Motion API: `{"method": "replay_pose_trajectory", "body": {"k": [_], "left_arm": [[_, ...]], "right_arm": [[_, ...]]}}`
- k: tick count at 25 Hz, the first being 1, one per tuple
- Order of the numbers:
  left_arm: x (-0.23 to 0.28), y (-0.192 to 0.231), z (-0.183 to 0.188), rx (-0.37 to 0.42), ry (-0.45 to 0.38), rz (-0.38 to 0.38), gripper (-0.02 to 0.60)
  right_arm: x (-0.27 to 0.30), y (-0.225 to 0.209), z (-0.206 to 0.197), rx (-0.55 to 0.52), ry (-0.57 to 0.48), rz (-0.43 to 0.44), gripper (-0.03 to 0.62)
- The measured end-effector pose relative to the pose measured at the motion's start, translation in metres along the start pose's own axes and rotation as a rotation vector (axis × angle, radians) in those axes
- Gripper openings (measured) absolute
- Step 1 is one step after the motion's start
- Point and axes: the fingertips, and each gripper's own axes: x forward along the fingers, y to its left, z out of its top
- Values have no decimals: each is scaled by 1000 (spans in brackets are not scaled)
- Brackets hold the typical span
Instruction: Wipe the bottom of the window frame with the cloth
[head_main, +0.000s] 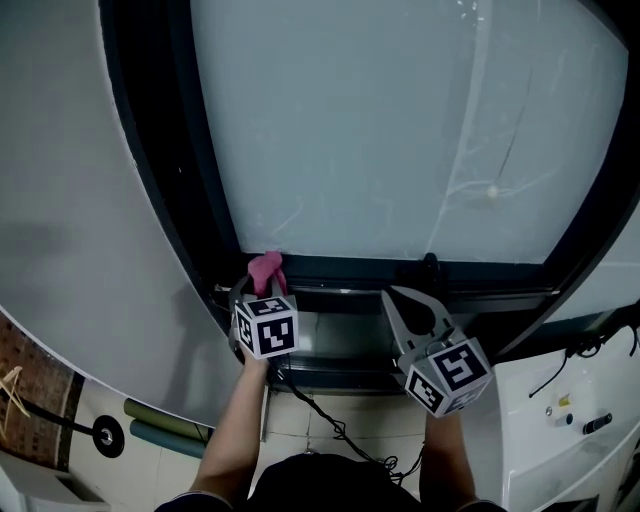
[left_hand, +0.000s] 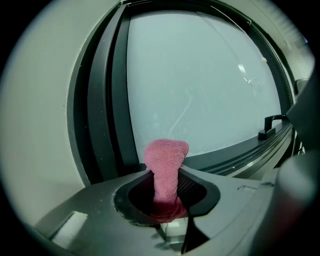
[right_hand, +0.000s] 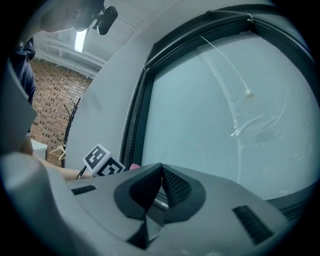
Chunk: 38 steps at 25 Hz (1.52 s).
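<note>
We've got the left claw (left_hand: 167, 176) clenched on the pink cloth (left_hand: 166, 159), which pokes up out of it right by the bottom-left corner of the window frame (head_main: 380, 268). Further right, our right claw (right_hand: 161, 175) is pinched together on nothing, hanging near the frame's bottom rail, apart from the cloth.

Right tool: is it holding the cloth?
No, the right tool is shut empty; the pink cloth is clamped in the left tool.
</note>
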Motion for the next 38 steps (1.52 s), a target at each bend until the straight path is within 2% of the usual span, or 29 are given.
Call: {"method": "replay_pose_trajectory", "body": {"k": [4, 8, 21, 26, 38], "left_arm": [[-4, -31, 2, -22, -10, -66, 117], [-6, -75, 6, -6, -14, -138, 117], [-19, -200, 22, 26, -42, -295, 117], [-24, -238, 27, 25, -63, -324, 117], [-41, -301, 33, -7, -151, -322, 117]], "right_arm": [[-19, -17, 0, -10, 18, -37, 8], [-39, -35, -1, -19, 32, -83, 8], [-106, -92, -3, -38, 66, -208, 8], [-130, -112, -3, -47, 74, -250, 6], [-188, -147, -7, -62, 105, -331, 8]]}}
